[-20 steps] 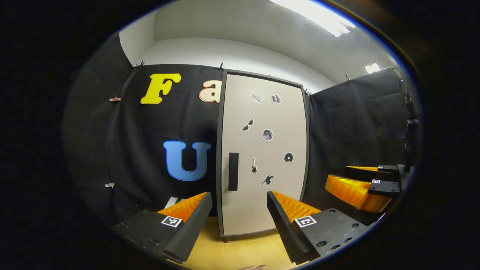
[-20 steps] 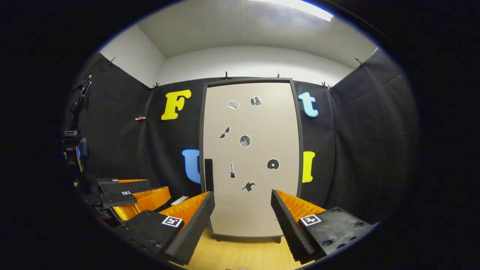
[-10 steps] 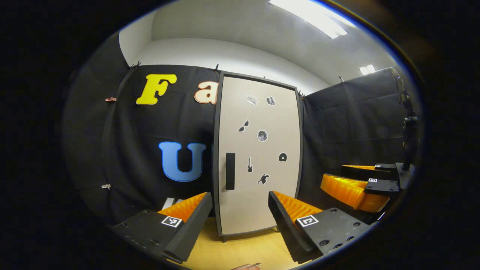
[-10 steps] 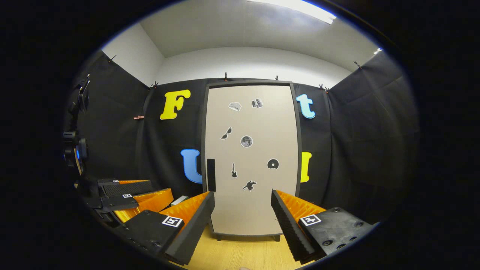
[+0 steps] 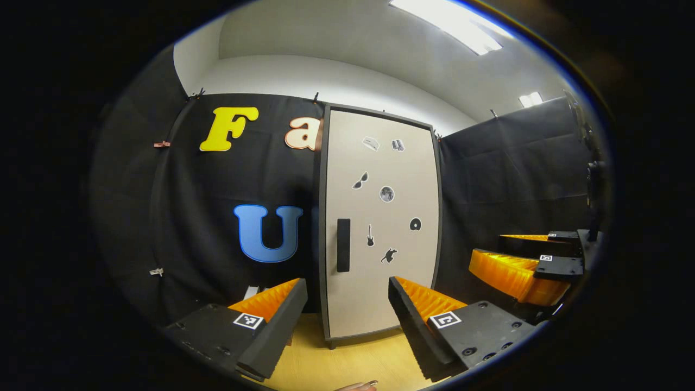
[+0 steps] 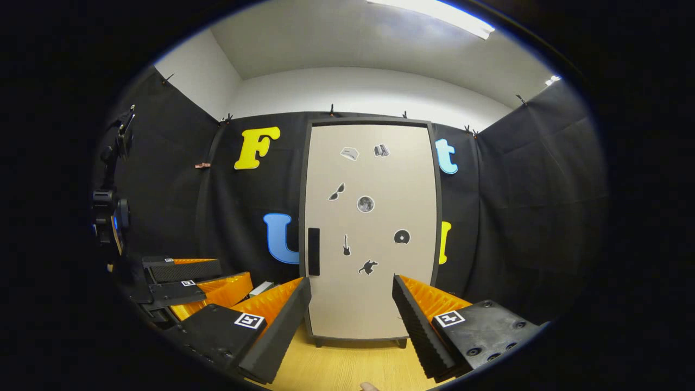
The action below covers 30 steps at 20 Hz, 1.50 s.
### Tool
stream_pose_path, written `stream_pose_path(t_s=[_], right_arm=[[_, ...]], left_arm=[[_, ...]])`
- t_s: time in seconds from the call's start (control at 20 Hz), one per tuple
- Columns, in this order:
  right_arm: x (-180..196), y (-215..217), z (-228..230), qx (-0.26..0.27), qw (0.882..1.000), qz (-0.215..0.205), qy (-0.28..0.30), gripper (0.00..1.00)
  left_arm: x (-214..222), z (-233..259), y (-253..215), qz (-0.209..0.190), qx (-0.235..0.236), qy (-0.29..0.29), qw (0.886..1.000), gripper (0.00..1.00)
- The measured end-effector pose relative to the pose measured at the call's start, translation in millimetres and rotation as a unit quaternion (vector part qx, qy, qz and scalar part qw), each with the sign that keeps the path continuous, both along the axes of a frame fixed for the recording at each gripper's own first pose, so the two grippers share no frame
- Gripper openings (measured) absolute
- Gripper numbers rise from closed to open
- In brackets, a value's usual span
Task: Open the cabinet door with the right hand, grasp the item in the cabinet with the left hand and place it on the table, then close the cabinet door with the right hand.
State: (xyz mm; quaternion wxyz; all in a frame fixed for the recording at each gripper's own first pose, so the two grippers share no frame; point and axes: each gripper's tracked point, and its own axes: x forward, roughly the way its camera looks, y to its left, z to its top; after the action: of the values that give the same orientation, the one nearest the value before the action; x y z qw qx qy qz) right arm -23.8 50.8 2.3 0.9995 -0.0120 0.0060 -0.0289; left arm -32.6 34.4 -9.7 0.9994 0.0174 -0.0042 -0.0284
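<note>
A tall beige cabinet (image 5: 380,228) (image 6: 372,228) with a dark frame stands on the wooden table, its door closed and dotted with small stickers. A black vertical handle (image 5: 343,245) (image 6: 313,251) sits near the door's left edge. Whatever is inside the cabinet is hidden behind the door. My left gripper (image 5: 347,301) is open and empty, held some way in front of the cabinet's lower part. My right gripper (image 6: 352,298) is open too, facing the door from a distance. The right gripper (image 5: 521,266) appears at the right in the left gripper view; the left gripper (image 6: 190,282) appears at lower left in the right gripper view.
The light wooden table (image 5: 347,364) (image 6: 347,366) runs from the grippers to the cabinet's foot. Black cloth walls close the booth behind and on both sides. A small white object (image 6: 262,288) lies on the table left of the cabinet. A camera stand (image 6: 108,212) rises at the left.
Both views have drifted slightly, so the cabinet sits a little further right in each. Both grippers stay open and the door stays closed.
</note>
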Motion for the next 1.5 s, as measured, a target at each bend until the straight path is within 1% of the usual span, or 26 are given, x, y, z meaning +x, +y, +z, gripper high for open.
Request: stream_pose_path(t_s=[0.25, 0.5, 0.7, 0.85, 1.0, 1.25, 1.5], right_arm=[[3.0, 10.9, 0.3, 0.005, 1.0, -0.003, -0.001, 0.98], [15.5, 29.9, -4.1, 0.0, 1.0, 0.005, 0.0, 0.97], [37.0, 46.6, -8.5, 0.004, 1.0, 0.029, 0.003, 0.98], [66.2, 56.0, -16.0, 0.011, 0.999, 0.051, 0.008, 0.97], [99.7, 63.6, -23.5, 0.015, 0.997, 0.069, 0.01, 0.97], [164.8, 66.1, -45.5, 0.014, 0.998, 0.064, 0.016, 0.98], [224.3, 71.5, -61.5, 0.006, 0.998, 0.054, 0.009, 0.98]], left_arm=[[-6.1, -0.6, 7.2, -0.009, -0.001, 0.0, 1.0, 0.95], [-14.6, -9.4, 19.3, -0.016, -0.003, 0.009, 1.0, 0.95], [-15.8, -10.3, 39.5, 0.009, 0.001, 0.01, 1.0, 0.95], [-13.9, -11.1, 53.1, 0.035, -0.005, 0.01, 0.999, 0.95], [-11.4, -10.8, 67.6, 0.062, 0.001, 0.007, 0.998, 0.95], [-2.5, -9.5, 79.7, 0.096, 0.005, 0.004, 0.995, 0.95], [5.3, -20.2, 81.2, 0.103, 0.01, 0.019, 0.994, 0.95]])
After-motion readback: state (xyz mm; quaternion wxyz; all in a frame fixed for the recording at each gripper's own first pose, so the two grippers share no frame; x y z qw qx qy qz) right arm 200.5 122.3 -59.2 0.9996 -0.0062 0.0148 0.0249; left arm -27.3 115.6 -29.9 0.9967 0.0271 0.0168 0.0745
